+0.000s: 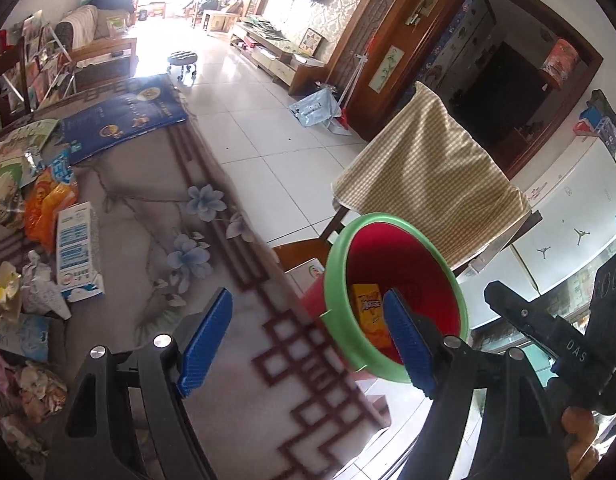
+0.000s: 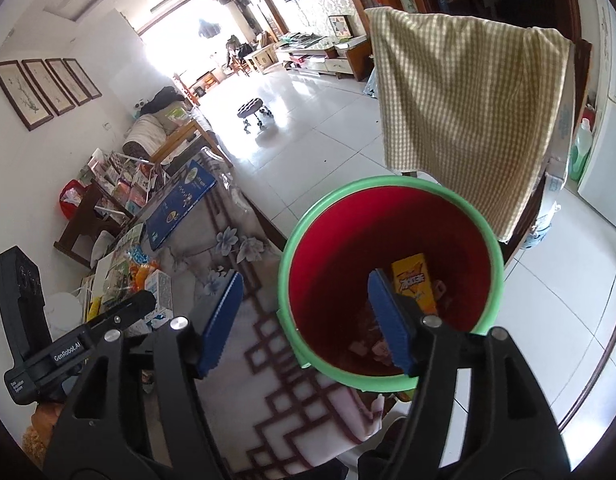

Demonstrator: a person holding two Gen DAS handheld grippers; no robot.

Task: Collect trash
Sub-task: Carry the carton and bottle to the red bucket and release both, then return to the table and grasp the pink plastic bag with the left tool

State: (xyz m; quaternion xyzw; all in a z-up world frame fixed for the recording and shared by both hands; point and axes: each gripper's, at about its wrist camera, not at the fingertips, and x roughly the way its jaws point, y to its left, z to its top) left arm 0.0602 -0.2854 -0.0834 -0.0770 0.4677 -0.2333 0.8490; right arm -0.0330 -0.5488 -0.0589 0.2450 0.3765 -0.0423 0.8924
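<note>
A red bucket with a green rim [image 1: 335, 256] [image 2: 387, 184] stands just off the table's edge. Inside it lie a yellow-orange snack box [image 1: 369, 312] [image 2: 411, 280] and some small scraps [image 2: 363, 348]. My left gripper [image 1: 306, 300] is open above the table edge beside the bucket, with nothing between its blue pads. My right gripper [image 2: 306, 280] is open too, one pad over the bucket's mouth and one over the table, holding nothing. Trash lies on the table at the left: a white-and-blue milk carton [image 1: 74, 248] [image 2: 162, 284], an orange wrapper [image 1: 48, 204] and crumpled paper [image 1: 38, 288].
The table wears a flowered cloth [image 1: 180, 200]. A blue booklet [image 1: 124, 116] lies at its far end. A chair draped with a checked cloth [image 1: 427, 172] [image 2: 467, 100] stands right behind the bucket. White tiled floor [image 2: 308, 128] stretches beyond, with a small wheeled stool [image 2: 254, 110].
</note>
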